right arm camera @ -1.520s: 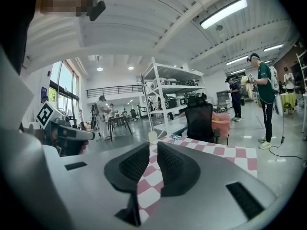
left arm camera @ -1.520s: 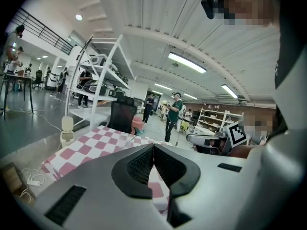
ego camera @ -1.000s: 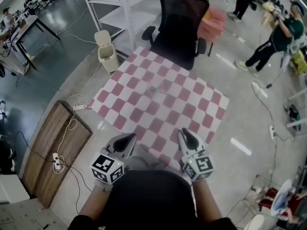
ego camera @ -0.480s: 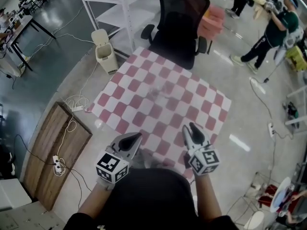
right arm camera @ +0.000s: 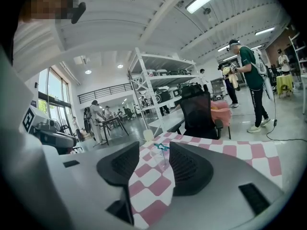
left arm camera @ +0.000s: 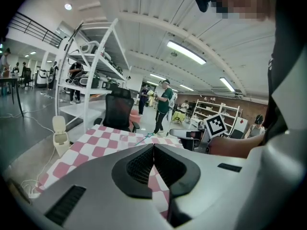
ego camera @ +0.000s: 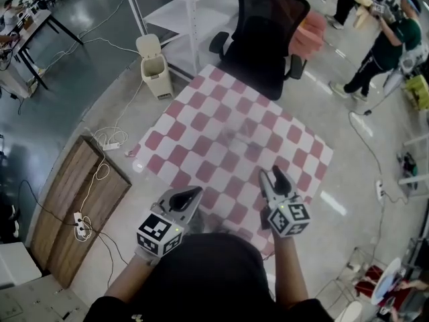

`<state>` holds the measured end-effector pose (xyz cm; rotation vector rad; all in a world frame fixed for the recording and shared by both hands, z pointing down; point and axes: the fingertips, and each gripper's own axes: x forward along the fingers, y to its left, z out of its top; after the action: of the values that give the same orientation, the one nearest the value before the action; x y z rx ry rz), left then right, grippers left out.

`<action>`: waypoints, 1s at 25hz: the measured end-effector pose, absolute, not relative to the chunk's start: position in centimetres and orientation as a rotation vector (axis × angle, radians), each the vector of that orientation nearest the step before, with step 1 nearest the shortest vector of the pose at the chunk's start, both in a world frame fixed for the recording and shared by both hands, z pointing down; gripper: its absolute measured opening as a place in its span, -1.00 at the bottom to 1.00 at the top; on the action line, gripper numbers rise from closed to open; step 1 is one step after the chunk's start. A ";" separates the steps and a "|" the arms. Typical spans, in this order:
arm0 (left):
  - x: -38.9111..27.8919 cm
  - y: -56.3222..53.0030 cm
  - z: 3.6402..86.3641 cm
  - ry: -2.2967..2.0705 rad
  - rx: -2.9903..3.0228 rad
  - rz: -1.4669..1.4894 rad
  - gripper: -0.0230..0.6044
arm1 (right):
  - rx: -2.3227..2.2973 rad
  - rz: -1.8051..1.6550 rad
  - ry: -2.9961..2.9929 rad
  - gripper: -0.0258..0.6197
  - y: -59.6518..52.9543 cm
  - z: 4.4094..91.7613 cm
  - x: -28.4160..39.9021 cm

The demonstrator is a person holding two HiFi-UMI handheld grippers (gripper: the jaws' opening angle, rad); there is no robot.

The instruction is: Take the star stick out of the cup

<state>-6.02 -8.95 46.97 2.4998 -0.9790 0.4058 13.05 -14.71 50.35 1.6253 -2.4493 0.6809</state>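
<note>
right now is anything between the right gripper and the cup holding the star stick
Nothing visible. Only bare checkered cloth lies between the right gripper, its empty jaws opening, and the clear cup with the star stick.

There are one checkered desk (ego camera: 194, 123), one clear cup (right arm camera: 159, 157) holding one star stick (right arm camera: 161, 146), one black chair (ego camera: 268, 32), one pink seat (ego camera: 312, 29) behind it, one white bin (ego camera: 153, 66), one white shelf (ego camera: 167, 5), one wooden board (ego camera: 67, 206) and two power strips (ego camera: 79, 224) (ego camera: 111, 146).
</note>
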 end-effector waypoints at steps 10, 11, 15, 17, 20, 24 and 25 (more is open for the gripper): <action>-10.2 -11.6 48.3 -1.042 2.441 0.450 -0.80 | 1.650 0.795 -2.419 -0.11 -19.8 53.6 11.5; -10.5 -11.9 48.4 -1.046 2.435 0.453 -0.80 | 1.648 0.796 -2.417 -0.10 -20.3 53.8 11.3; -11.5 -12.7 49.0 -1.057 2.414 0.463 -0.80 | 1.646 0.803 -2.416 -0.08 -22.0 54.7 10.5; -11.9 -13.1 49.2 -1.062 2.404 0.463 -0.80 | 1.646 0.808 -2.410 -0.08 -22.7 55.0 10.2; -12.3 -13.6 49.3 -1.065 2.394 0.464 -0.80 | 1.640 0.802 -2.389 -0.08 -23.6 55.7 9.8; -12.7 -14.0 49.7 -1.070 2.384 0.464 -0.80 | 1.632 0.815 -2.370 -0.08 -24.2 56.8 9.6; -12.8 -14.1 49.7 -1.073 2.380 0.463 -0.80 | 1.634 0.816 -2.362 -0.08 -24.3 57.0 9.6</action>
<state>-12.79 -14.09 49.71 2.3802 -1.0732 0.4635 9.61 -24.28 57.01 1.6339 -2.3623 0.8161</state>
